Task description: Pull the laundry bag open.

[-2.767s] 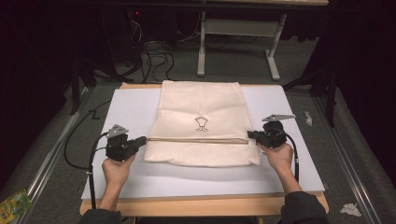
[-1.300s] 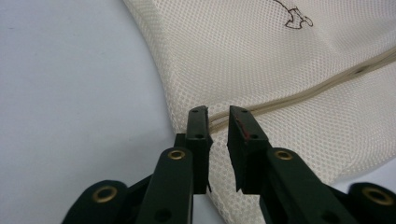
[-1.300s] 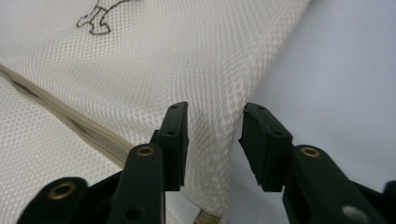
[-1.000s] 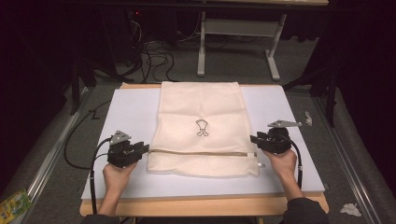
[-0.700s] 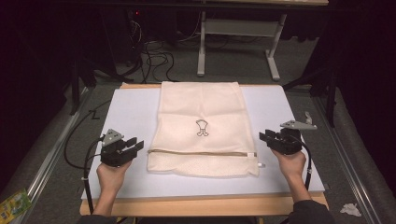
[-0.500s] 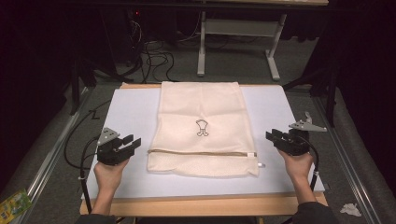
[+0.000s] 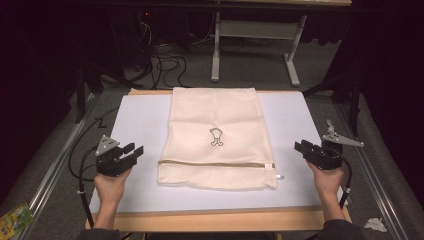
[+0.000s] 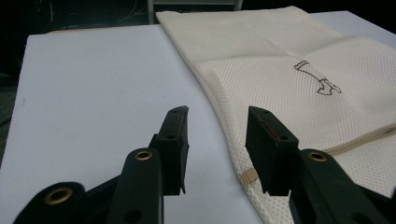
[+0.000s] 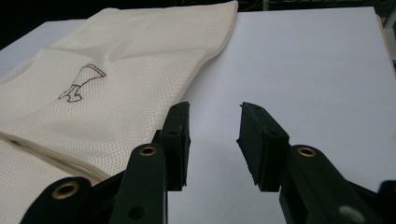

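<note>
We see the cream mesh bag lying flat mid-table. Our left gripper and right gripper hover level at its sides, pointing inward, fingers half open and empty; the left's jaws have just been opening.

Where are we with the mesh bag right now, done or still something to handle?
Laid out: the mesh bag lies flat on the white mat, zipper running straight across. In hand: nothing; left gripper and right gripper are open, clear of the bag's sides. What's left isn't evident.
</note>
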Demonstrator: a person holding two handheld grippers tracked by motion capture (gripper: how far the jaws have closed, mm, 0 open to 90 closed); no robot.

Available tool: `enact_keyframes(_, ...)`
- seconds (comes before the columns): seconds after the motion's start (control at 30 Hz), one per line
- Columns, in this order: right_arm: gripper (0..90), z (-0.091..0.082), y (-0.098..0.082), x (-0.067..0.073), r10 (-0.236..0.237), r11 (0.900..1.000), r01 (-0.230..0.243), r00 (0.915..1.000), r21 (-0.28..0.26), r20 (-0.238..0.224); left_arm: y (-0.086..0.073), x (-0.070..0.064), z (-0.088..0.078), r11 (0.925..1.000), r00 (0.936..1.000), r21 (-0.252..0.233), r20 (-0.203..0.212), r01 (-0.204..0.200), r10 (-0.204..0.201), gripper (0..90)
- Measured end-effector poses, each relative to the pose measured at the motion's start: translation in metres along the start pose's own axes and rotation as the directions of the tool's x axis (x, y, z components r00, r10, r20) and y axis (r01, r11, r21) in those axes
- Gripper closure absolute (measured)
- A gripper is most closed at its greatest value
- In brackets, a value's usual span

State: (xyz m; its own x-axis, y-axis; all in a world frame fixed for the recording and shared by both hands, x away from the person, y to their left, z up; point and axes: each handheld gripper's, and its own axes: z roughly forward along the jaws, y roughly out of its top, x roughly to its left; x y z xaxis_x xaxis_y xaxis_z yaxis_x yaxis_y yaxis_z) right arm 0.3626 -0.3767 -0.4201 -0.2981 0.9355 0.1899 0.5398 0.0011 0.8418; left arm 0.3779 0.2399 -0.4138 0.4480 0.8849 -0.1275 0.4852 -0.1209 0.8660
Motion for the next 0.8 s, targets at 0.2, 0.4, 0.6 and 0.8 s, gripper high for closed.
enact_keyframes(0.2,64.2,-0.001,-0.006,-0.008,0.030,1.000,-0.030,0.9995,-0.006,0.010,-0.006,0.007,0.002,0.9995,0.9995,-0.015,-0.017,0.026,-0.027,58.6)
enact_keyframes(0.4,64.1,-0.003,-0.011,-0.016,0.043,0.999,-0.043,0.9987,-0.010,0.027,-0.010,0.012,0.003,0.9995,0.9990,-0.009,-0.031,0.030,-0.030,58.6)
enact_keyframes(0.6,64.1,-0.001,-0.015,-0.018,0.052,0.999,-0.053,0.9981,0.005,0.034,-0.013,0.017,0.006,0.9990,0.9980,-0.003,-0.044,0.045,-0.045,58.4)
enact_keyframes(0.8,64.1,0.006,-0.018,-0.019,0.046,0.998,-0.048,0.9979,0.028,0.046,-0.015,0.020,0.013,0.9985,0.9970,0.005,-0.055,0.055,-0.055,58.0)
